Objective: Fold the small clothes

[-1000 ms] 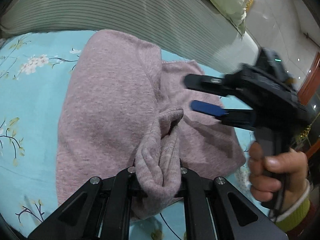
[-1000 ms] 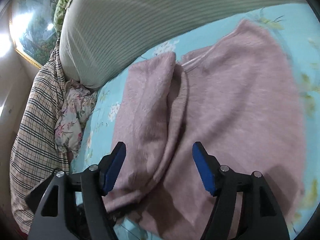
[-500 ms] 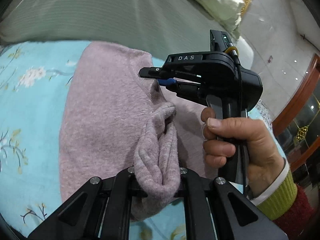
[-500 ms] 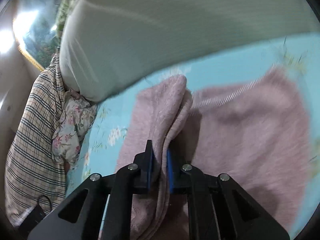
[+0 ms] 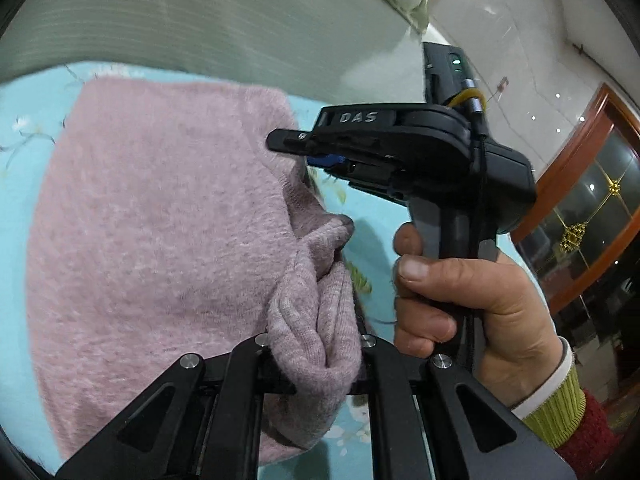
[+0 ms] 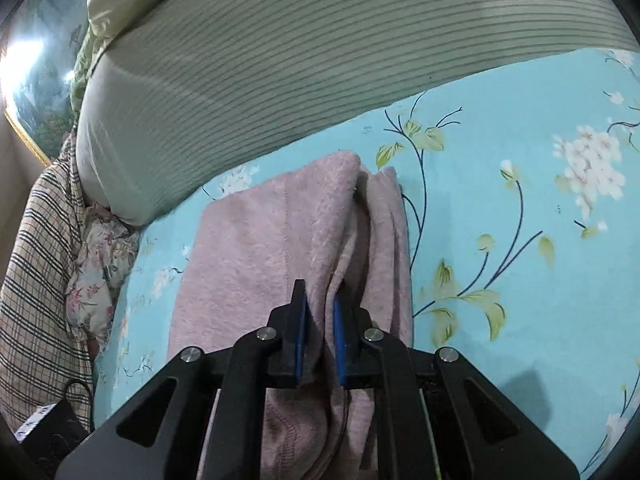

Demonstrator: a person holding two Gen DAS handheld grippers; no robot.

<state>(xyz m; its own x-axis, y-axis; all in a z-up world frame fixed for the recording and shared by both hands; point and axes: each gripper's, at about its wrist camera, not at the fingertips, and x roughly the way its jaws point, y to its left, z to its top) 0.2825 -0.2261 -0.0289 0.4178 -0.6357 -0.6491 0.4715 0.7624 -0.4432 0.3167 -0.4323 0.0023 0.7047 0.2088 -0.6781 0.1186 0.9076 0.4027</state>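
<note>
Turquoise floral bedsheet (image 6: 500,152) covers the bed, with a grey striped bolster (image 6: 280,60) along its far edge and a plaid cloth (image 6: 36,280) bunched at the left of the right wrist view. On the sheet lies the pink knit garment (image 5: 160,220), partly doubled over, both of its near gathers lifted off the bed.

What could go wrong, as I judge it: the two holds are on thick, soft bunches rather than flat edges, so if the hands travel unevenly the layers may slide against each other and the fold could land crooked or wrinkled. A tug too far apart might also pull a bunch free, since fuzzy knit gives little bite.

Left gripper (image 5: 316,360) has its jaws pressed nearly together, pinching a rolled wad of the garment that bulges out between them. Right gripper (image 6: 318,332), held in the person's hand (image 5: 460,304), has just been closing; its blue pads (image 6: 300,332) now clamp a folded ridge of the same garment.
</note>
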